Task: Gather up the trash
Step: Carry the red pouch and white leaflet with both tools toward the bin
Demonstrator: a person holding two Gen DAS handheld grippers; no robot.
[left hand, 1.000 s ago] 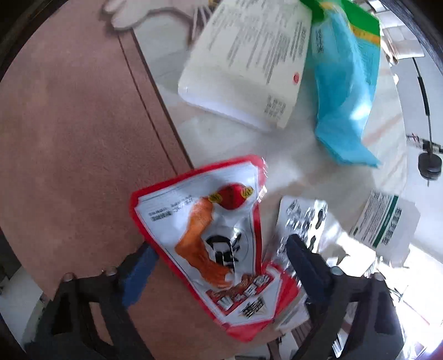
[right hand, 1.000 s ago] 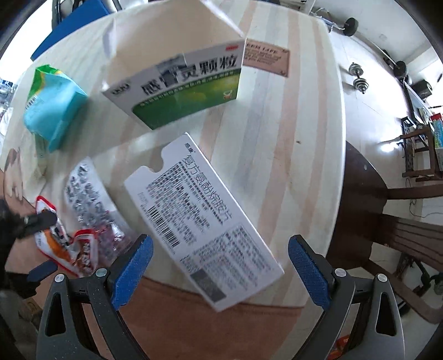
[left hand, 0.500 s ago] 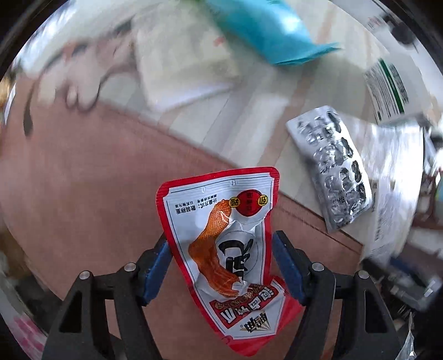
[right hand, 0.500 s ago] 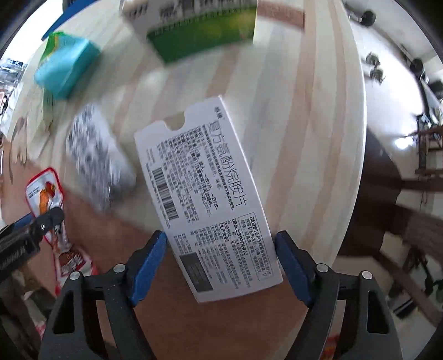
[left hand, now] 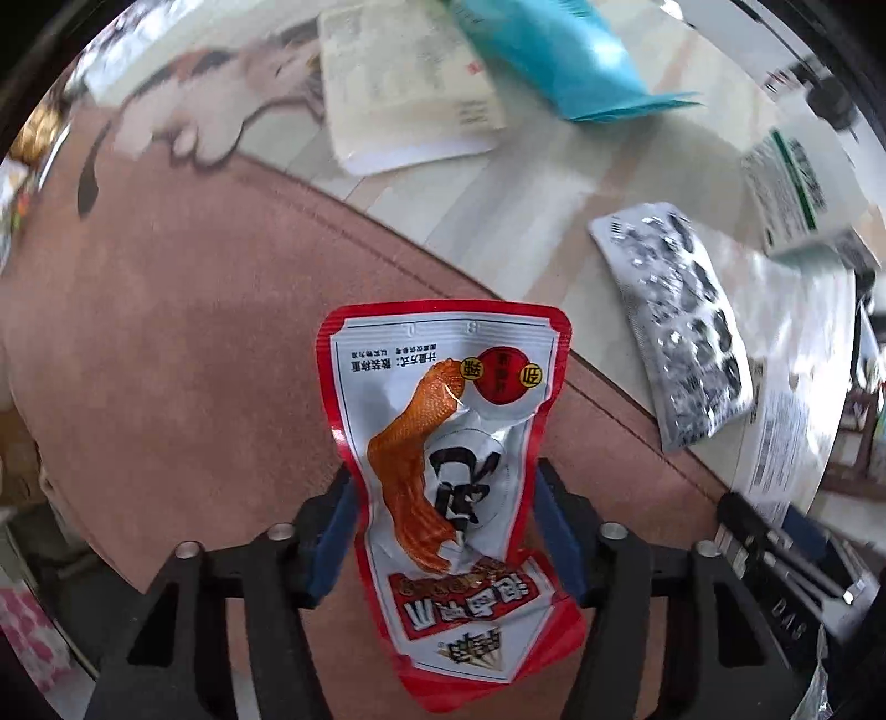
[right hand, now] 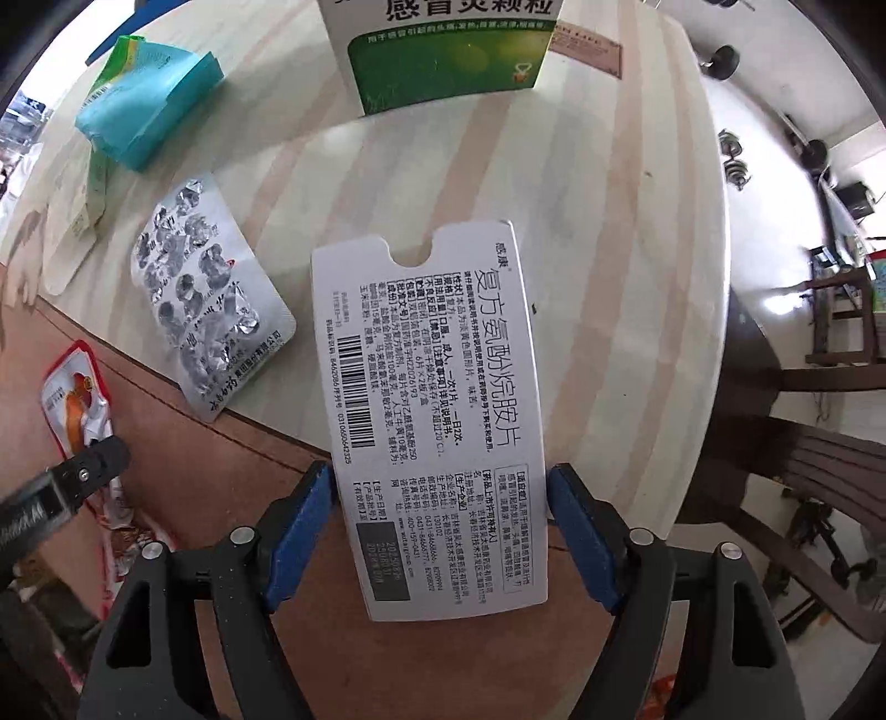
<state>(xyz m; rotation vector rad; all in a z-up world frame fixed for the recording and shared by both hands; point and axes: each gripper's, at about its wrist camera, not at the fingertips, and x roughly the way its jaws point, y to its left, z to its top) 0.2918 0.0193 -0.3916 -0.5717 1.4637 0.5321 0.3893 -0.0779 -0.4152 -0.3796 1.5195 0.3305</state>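
Note:
A red snack packet (left hand: 443,443) with an orange chicken-foot print lies on the brown mat (left hand: 166,332). My left gripper (left hand: 446,498) points down over it. Its jaws are closing, and the blue pads pinch the packet's crumpled middle. A flat white medicine box (right hand: 426,387) with a barcode lies half on the mat and half on the striped table (right hand: 609,221). My right gripper (right hand: 440,482) is closing on it, with both pads against the box's long edges. The right wrist view also shows the red packet (right hand: 75,399) at far left under a left finger (right hand: 94,465).
A silver blister pack (right hand: 205,299) lies left of the white box. Behind it are a teal packet (right hand: 149,105) and a green-and-white medicine box (right hand: 448,50). A white leaflet (left hand: 398,94) lies at the back. A dark wooden chair (right hand: 819,487) stands past the table's right edge.
The left gripper rolled until the red packet ran straight between its pads, then narrowed onto it. The right jaws came in from wide apart to the white box's edges.

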